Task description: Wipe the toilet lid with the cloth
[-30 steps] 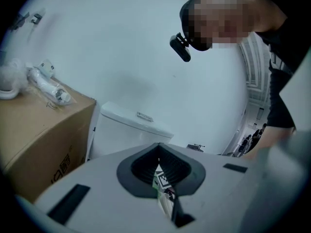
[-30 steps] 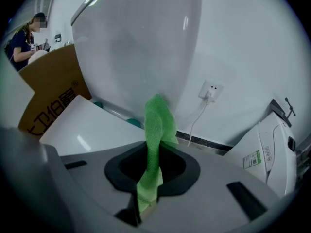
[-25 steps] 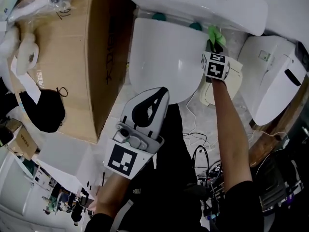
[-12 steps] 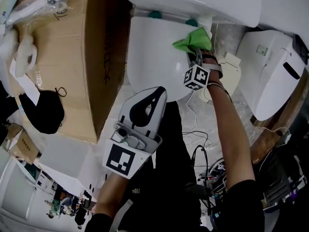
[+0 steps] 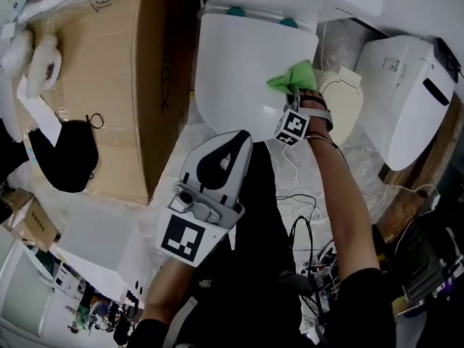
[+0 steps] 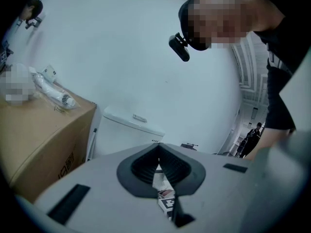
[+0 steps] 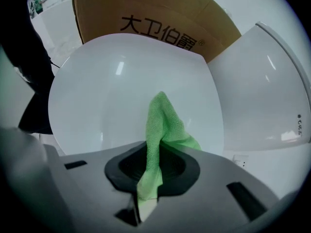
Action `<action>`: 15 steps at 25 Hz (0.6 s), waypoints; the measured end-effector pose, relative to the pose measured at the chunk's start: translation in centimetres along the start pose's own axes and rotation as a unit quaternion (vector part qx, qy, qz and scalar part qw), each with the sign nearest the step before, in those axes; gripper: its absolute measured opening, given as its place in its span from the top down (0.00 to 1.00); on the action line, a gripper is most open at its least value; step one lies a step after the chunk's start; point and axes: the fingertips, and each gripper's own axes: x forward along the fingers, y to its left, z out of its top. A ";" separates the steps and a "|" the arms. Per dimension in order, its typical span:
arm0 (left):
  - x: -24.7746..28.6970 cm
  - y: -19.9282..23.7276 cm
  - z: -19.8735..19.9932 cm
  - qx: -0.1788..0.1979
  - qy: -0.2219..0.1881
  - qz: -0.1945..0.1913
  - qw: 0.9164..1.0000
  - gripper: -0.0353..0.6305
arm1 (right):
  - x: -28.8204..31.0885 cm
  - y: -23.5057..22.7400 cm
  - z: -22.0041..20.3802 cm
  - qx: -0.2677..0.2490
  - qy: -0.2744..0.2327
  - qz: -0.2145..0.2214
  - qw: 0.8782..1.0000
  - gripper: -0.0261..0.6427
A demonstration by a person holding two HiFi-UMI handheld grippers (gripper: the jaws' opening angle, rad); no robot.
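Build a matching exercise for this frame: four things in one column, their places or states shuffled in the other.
Things:
1. green cloth
2. toilet lid
3. cardboard box
4. left tongs

Places or states:
A. white, closed down
B. shut on nothing
C. pinched in the right tongs, at the lid's right edge
D. brown, left of the lid in the head view

Pairs: 1-C, 2-A, 3-D, 4-B.
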 end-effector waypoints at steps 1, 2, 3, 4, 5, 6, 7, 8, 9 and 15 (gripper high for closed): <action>-0.7 -0.2 -0.1 0.001 0.000 -0.002 1.000 0.94 | -0.2 0.6 -0.2 0.001 0.009 0.001 1.000 0.88; -1.3 -0.5 -0.2 0.001 0.000 -0.003 1.000 0.94 | -0.4 1.1 -0.3 0.002 0.019 0.002 1.000 0.88; -2.0 -0.7 -0.3 0.003 -0.001 -0.005 1.000 0.94 | -0.7 1.6 -0.4 0.002 0.027 0.003 1.000 0.88; -2.7 -0.8 -0.4 0.003 -0.002 -0.006 1.000 0.94 | -0.8 2.1 -0.5 0.003 0.036 0.004 0.999 0.88; -3.3 -0.9 -0.5 0.003 -0.004 -0.006 1.000 0.94 | -1.0 2.5 -0.6 0.005 0.043 0.007 0.999 0.88; -4.0 -1.0 -0.6 0.003 -0.006 -0.005 1.000 0.94 | -1.1 3.0 -0.6 0.007 0.050 0.010 0.999 0.88; -4.7 -1.1 -0.7 0.002 -0.008 -0.005 1.000 0.94 | -1.3 3.6 -0.6 0.010 0.056 0.015 0.998 0.88; -5.4 -1.2 -0.7 0.001 -0.009 -0.005 1.000 0.94 | -1.5 4.3 -0.5 0.014 0.062 0.020 0.998 0.88; -6.1 -1.3 -0.8 0.001 -0.010 -0.006 1.000 0.94 | -1.8 5.1 -0.5 0.018 0.067 0.026 0.997 0.88; -9.8 -1.5 -1.1 0.003 -0.017 -0.010 1.000 0.94 | -3.6 10.3 1.2 0.055 0.093 0.058 0.992 0.88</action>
